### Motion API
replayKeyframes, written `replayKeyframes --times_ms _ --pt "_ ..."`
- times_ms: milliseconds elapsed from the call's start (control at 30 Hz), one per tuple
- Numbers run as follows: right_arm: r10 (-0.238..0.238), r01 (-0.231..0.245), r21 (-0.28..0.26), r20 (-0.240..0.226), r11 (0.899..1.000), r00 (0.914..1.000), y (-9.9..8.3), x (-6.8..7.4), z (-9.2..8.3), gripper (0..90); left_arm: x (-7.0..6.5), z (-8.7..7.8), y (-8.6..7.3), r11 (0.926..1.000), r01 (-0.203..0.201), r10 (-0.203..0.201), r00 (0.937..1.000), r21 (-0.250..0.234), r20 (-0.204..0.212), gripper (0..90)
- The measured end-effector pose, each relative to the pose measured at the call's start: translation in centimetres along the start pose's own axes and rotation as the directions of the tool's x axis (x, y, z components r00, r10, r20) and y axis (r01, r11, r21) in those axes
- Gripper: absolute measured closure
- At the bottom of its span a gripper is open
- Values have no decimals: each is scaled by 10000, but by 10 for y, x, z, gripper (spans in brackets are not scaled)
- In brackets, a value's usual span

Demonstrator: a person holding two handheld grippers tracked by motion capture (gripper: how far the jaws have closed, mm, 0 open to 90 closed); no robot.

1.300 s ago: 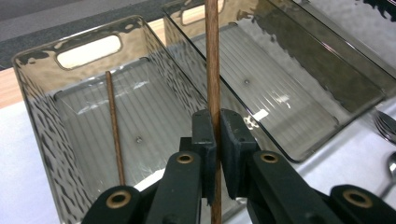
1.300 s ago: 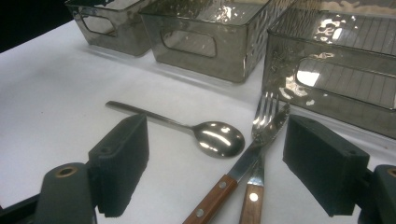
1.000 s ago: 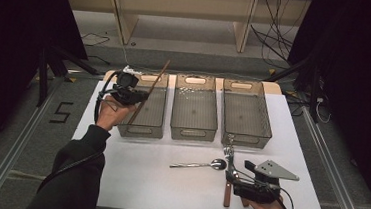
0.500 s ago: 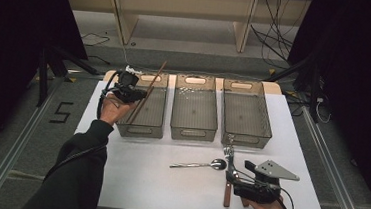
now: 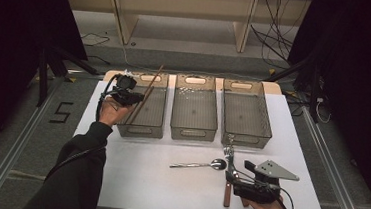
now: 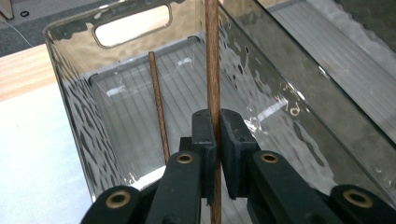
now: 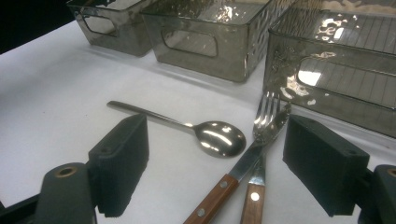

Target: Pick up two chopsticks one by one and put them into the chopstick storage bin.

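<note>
Chopsticks are the things in hand. One chopstick (image 6: 212,60) is clamped between the pads of the left gripper (image 6: 215,135) and stands steeply over the left bin (image 5: 145,112), its upper end rising above the far rim; the second chopstick (image 6: 159,105) already lies inside this bin, on the ribbed floor. In the high view the left gripper (image 5: 124,93) hangs at the bin's left wall. The right gripper (image 7: 215,163) rests low on the white table (image 5: 142,176) with its jaws spread wide, nothing gripped; between them lie a spoon (image 7: 205,133), a fork (image 7: 261,154) and a knife (image 7: 243,168), both with wooden handles, near the right bin (image 5: 245,112).
</note>
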State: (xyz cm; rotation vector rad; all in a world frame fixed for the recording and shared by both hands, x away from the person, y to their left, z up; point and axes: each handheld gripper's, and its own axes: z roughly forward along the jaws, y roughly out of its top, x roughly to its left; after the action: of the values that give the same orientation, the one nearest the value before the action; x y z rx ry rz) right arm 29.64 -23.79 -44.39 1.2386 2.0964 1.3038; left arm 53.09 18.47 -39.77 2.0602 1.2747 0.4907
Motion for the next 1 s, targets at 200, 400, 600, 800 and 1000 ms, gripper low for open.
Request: replayKeyframes --times_ms 200,400,600,800,1000 --pt "1 -1 -4 -2 10000 10000 0 0 0 232 1 3 -4 9998 41 -40 10000 193 -39 842" --pt "-9 9 4 -6 10000 10000 0 0 0 232 2 4 -4 9992 197 -192 9997 357 -145 833" --pt "-10 10 0 -10 10000 10000 0 0 0 232 3 2 -2 9980 565 -564 9984 283 -54 700" --pt "-1 1 -3 -5 10000 10000 0 0 0 232 -2 -7 2 9963 837 -842 9962 209 213 536" --pt "0 0 -11 -3 10000 10000 0 0 -1 232 -13 -19 3 9964 847 -846 9936 19 743 386"
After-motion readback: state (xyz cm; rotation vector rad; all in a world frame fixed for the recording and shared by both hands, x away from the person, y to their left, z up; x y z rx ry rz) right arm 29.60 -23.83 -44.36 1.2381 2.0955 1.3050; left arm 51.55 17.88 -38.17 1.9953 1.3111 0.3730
